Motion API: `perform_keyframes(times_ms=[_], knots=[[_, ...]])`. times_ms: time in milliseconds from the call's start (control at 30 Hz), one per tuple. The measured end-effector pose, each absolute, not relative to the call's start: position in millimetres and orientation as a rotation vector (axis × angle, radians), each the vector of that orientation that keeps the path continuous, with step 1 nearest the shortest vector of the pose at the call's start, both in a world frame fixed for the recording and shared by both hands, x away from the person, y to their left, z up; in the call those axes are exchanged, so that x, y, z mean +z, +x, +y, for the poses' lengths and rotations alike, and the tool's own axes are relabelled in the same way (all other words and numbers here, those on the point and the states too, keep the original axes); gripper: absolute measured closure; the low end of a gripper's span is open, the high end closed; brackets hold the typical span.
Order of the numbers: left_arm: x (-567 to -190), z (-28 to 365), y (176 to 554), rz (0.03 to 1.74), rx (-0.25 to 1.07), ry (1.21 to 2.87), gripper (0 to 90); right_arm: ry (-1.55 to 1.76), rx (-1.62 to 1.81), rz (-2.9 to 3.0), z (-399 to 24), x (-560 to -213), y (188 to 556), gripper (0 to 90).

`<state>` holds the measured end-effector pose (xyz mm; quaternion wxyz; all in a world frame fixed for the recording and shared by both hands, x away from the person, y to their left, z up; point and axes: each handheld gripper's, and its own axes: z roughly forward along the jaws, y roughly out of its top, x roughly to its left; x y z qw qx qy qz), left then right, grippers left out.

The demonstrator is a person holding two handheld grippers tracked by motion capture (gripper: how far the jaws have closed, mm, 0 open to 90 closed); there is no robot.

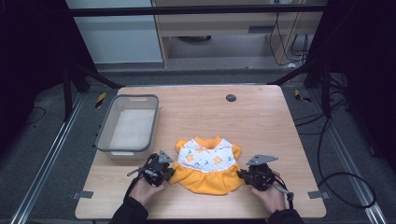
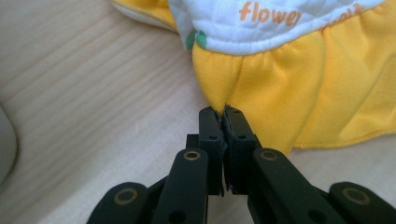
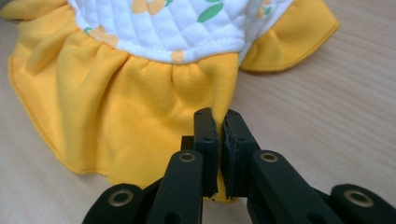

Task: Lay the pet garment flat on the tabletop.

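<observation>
dress: small yellow dress [image 1: 205, 169] with white flower-print top, flat on the table [image 1: 261, 121], near the person's edge, between the two grippers
long axis: collar points away from the person, hem toward them; skirt spreads wide left-right
left gripper [image 1: 161, 173]: at the skirt's left edge, just below the waist seam
left jaws: together, clamped on a pinch of yellow skirt fabric; in the left gripper view the cloth runs up and to the right from the tips
right gripper [image 1: 250, 176]: at the skirt's right edge, same height along the dress
right jaws: together on the skirt's side edge; in the right gripper view yellow fabric shows between and below the pads, cloth spreading up and to the left
symmetry: both grips level, one per side, neither hand nearer; dress body lies between and ahead of the jaws
bin: grey bin [image 1: 108, 135] on the table's left side, ahead of the left gripper, apart from the dress
judgement: next move likely a two-handed lift or fold; grips need to rise together or the skirt skews
</observation>
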<state>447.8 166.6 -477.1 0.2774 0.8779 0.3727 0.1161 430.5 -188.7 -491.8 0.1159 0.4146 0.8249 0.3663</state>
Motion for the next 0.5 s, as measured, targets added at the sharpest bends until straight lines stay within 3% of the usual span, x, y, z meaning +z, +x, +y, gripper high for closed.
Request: perform_keyframes(times_ms=[167, 200, 333, 433, 500], knots=[[-475.1, 172.0, 424.5, 0.954, 0.233, 2.378, 86.4, 1.178, 1.077, 2.472, -193.9, -491.4, 411.1, 84.9], [-474.9, 171.9, 421.9, 0.946, 0.240, 2.377, 84.9, 1.165, 1.079, 2.477, -194.8, -491.4, 406.2, 81.2], [-470.1, 172.6, 416.3, 0.914, 0.302, 2.330, 70.8, 1.138, 1.096, 2.447, -195.7, -489.8, 404.2, 74.8], [-462.2, 177.5, 409.6, 0.905, 0.354, 2.282, 66.1, 1.101, 1.168, 2.356, -198.4, -482.4, 398.3, 67.5], [-457.3, 181.3, 403.2, 0.906, 0.365, 2.230, 64.8, 1.089, 1.219, 2.318, -199.2, -478.0, 392.3, 67.4]])
